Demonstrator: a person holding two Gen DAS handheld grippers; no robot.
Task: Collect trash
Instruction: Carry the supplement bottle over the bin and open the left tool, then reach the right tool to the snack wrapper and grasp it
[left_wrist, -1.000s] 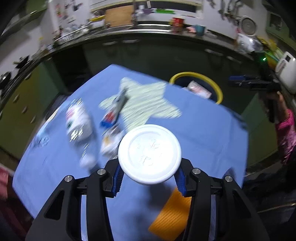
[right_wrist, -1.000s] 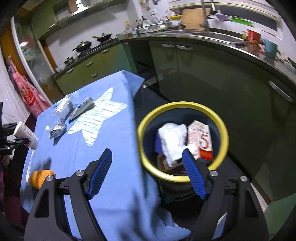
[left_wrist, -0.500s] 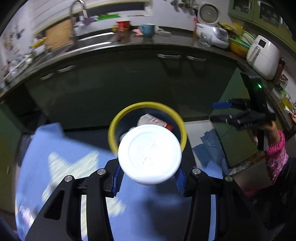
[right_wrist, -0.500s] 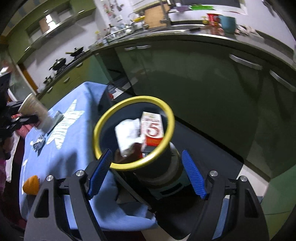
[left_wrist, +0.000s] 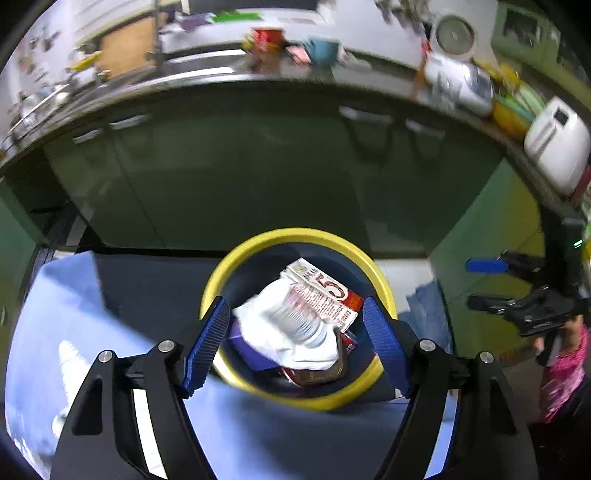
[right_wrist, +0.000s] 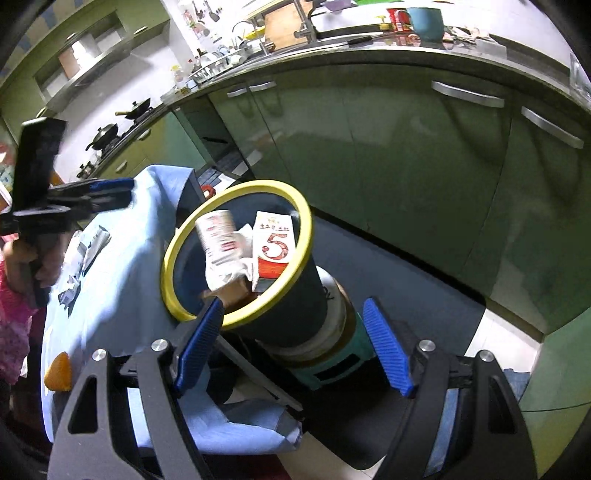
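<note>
Cup (left_wrist: 308, 317) is inside the bin (left_wrist: 218, 273) now, blurred, lying on the white crumpled paper (left_wrist: 273, 339) next to the red and white carton (left_wrist: 328, 291) with the big 5. From the right wrist view the same cup (right_wrist: 218, 236) sits tilted at the left side of the bin (right_wrist: 299, 221), leaning on the paper (right_wrist: 240, 269), carton (right_wrist: 275, 247) just beside it.

Left gripper (left_wrist: 299, 339) hangs right above the bin mouth, its jaws opening, blue pads (left_wrist: 207, 343) apart. The cup shows between the pads in the picture but lower down, in the bin, and no pad touches it. In the right wrist view that gripper (right_wrist: 107, 195) pokes in from the left over the table edge, held by a hand (right_wrist: 40, 266) with a pink sleeve (right_wrist: 14, 325).

Right gripper (right_wrist: 291, 347) stands wide apart, nothing between the pads, aimed down at the bin's outer side and the floor. The left wrist view catches it (left_wrist: 484, 284) off to the right, well apart from the bin.

Bin has a yellow rim and a dark body and stands just beside the blue-clothed table (right_wrist: 122, 258). Small wrappers (right_wrist: 88, 247) lie on the cloth, and an orange thing (right_wrist: 59, 373) sits near its close edge. Green cabinets (right_wrist: 406, 166) and a cluttered counter (right_wrist: 369, 48) run behind.
</note>
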